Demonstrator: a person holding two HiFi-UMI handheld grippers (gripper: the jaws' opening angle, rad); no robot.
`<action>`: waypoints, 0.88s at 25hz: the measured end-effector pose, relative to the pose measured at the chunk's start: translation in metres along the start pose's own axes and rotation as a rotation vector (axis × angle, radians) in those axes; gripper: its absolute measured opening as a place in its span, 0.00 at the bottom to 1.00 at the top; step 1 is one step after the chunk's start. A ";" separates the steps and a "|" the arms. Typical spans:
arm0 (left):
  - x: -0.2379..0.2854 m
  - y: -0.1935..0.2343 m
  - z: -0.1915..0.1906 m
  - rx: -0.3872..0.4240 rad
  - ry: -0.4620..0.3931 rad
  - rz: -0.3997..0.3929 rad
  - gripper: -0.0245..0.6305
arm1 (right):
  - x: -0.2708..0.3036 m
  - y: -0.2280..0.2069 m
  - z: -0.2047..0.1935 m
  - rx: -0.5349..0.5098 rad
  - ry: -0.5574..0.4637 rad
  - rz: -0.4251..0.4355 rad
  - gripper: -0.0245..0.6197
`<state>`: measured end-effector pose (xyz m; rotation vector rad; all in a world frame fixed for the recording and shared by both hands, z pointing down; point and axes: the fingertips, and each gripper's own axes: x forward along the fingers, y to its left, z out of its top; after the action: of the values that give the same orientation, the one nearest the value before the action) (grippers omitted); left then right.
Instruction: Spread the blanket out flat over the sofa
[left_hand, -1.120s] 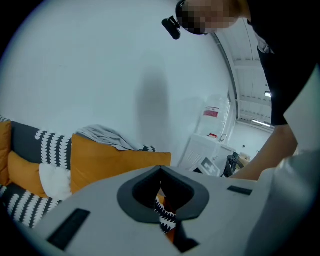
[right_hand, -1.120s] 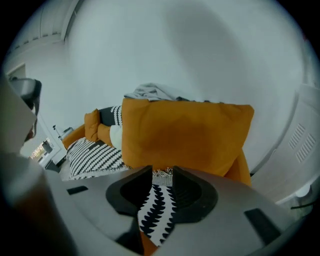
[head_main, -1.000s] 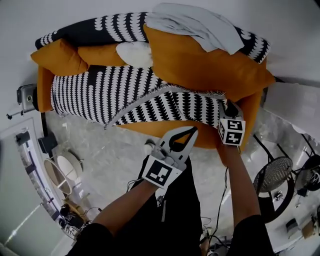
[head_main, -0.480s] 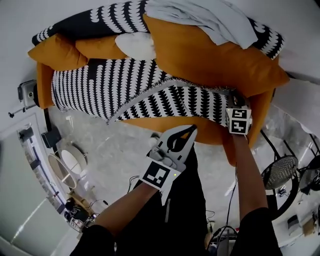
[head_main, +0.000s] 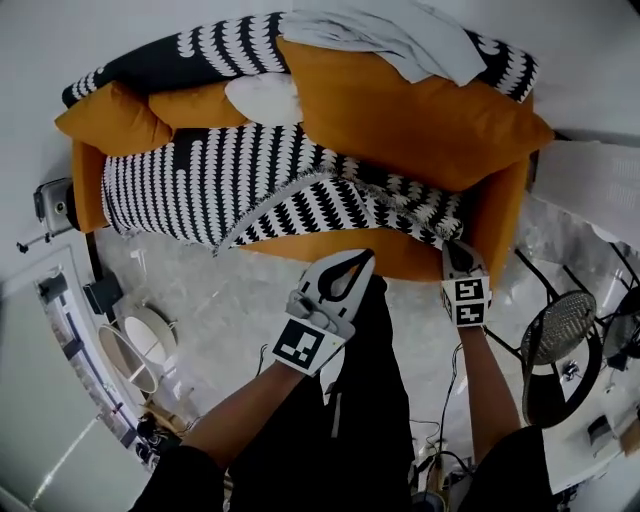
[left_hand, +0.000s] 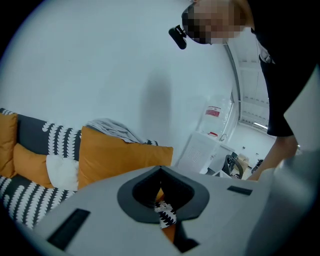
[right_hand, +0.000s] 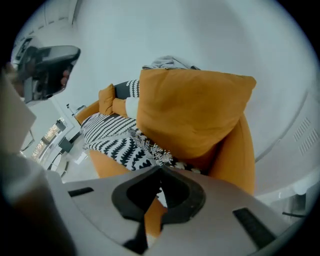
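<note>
A black-and-white patterned blanket (head_main: 250, 180) lies rumpled over the seat of the orange sofa (head_main: 500, 215), its fringed front edge running slantwise. My right gripper (head_main: 452, 246) is at the sofa's front right corner. Its jaws have just been closing and are now shut on the blanket's right corner, which bunches toward them. In the right gripper view the fringe (right_hand: 150, 152) runs under the closed tips (right_hand: 160, 170). My left gripper (head_main: 362, 258) hovers by the seat's front edge, shut and holding nothing. Its own view looks past the closed tips (left_hand: 161, 169) at the cushions.
A large orange cushion (head_main: 400, 120), a white pillow (head_main: 262, 98) and a grey cloth (head_main: 400, 40) lie on the sofa's back. A standing fan (head_main: 560, 350) and a white cabinet (head_main: 595, 185) are at the right. Small stools and clutter (head_main: 140, 335) sit on the floor at the left.
The right gripper has closed on the blanket's right corner and drawn back toward me, pulling that corner forward into a bunch. The left gripper drifted slightly left.
</note>
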<state>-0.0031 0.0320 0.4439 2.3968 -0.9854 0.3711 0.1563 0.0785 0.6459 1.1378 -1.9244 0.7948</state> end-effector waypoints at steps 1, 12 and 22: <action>-0.002 -0.004 -0.002 0.006 0.006 -0.010 0.05 | -0.013 0.006 -0.015 -0.002 0.011 0.005 0.10; -0.036 -0.060 -0.026 0.080 0.039 -0.139 0.05 | -0.100 0.041 -0.207 0.167 0.258 -0.068 0.10; -0.069 -0.088 -0.052 0.098 0.066 -0.192 0.05 | -0.093 0.044 -0.303 0.246 0.409 -0.173 0.10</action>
<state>0.0091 0.1534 0.4262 2.5237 -0.7157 0.4328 0.2342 0.3792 0.7217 1.1608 -1.4003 1.0942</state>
